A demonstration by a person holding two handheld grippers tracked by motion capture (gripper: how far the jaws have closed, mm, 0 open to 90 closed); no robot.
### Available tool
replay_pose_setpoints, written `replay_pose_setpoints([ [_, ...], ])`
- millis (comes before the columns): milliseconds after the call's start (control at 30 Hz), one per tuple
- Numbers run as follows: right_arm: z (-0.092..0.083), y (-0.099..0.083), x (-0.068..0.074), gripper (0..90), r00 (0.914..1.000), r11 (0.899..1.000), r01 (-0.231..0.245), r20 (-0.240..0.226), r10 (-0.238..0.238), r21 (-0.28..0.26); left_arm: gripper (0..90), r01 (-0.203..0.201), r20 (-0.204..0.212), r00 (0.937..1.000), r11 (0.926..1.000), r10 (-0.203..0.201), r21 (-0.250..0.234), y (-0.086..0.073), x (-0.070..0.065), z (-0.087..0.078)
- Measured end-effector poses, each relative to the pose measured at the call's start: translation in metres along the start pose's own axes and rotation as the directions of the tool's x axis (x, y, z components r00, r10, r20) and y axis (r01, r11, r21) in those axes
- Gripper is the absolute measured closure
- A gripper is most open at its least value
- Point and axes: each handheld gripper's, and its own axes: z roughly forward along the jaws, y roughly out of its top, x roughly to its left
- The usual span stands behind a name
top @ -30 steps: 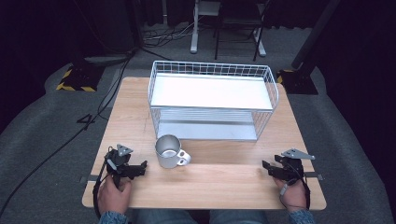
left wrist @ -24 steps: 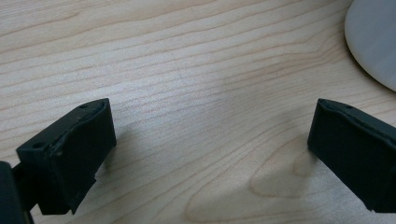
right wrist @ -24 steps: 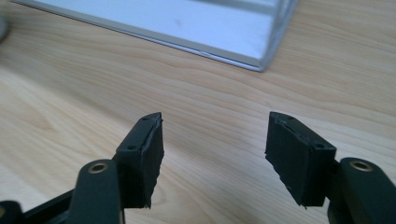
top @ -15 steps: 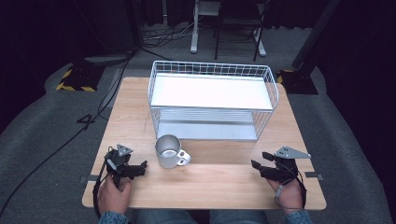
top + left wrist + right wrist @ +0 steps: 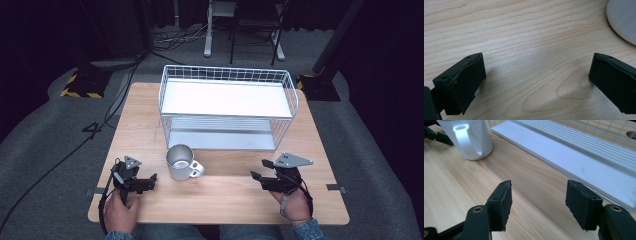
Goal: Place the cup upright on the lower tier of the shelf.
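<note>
A metal mug (image 5: 181, 161) stands upright on the wooden table (image 5: 225, 200), in front of the wire rack, with its handle turned to the front right. My left gripper (image 5: 151, 180) rests on the table just left of the mug, open, with bare wood between its jaws (image 5: 536, 70). The mug's rounded side (image 5: 624, 20) sits at the top right of the left gripper view. To the right of the mug, my right gripper (image 5: 257, 176) points left toward it, open and holding nothing (image 5: 539, 195). The mug (image 5: 469, 140) lies ahead of it, well apart.
A white wire rack (image 5: 227, 107) with an upper and a lower shelf takes up the table's back half. Its lower shelf (image 5: 574, 157) runs close along the right gripper's far side. Cables trail over the dark floor at the left.
My right gripper has slid left along the table's front toward the mug. The left gripper and the mug have stayed put.
</note>
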Motion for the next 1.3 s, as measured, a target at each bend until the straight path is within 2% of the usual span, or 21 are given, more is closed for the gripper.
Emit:
replay_pose_setpoints([
  [167, 0.011, 0.014, 0.011, 37.6, 0.9987, 0.999, 0.032, -0.038, -0.032, 0.000, 1.3, -0.002, 0.002, 1.0000, 1.0000, 0.002, 0.000, -0.001, 0.000, -0.001],
  [267, 0.018, 0.021, 0.020, 37.6, 0.9964, 0.998, 0.061, -0.059, -0.061, -0.001, 1.3, -0.002, 0.002, 1.0000, 1.0000, 0.002, 0.000, -0.001, 0.000, -0.001],
  [467, 0.033, 0.035, 0.035, 37.4, 0.9902, 0.996, 0.089, -0.108, -0.088, -0.003, 0.8, -0.006, 0.005, 1.0000, 1.0000, 0.006, 0.000, 0.000, 0.001, 0.000],
  [667, 0.043, 0.044, 0.043, 37.0, 0.9864, 0.995, 0.105, -0.127, -0.104, -0.001, 0.7, -0.006, 0.002, 1.0000, 1.0000, 0.006, 0.001, 0.001, 0.001, 0.001],
  [1100, 0.078, 0.057, 0.062, 36.1, 0.9723, 0.994, 0.109, -0.210, -0.102, 0.021, 0.8, 0.000, -0.002, 1.0000, 1.0000, 0.000, -0.001, 0.003, 0.001, 0.003],
  [1300, 0.090, 0.061, 0.076, 39.1, 0.9625, 0.988, 0.152, -0.230, -0.144, 0.020, 0.8, 0.001, -0.002, 1.0000, 1.0000, -0.001, -0.001, 0.003, 0.001, 0.003],
])
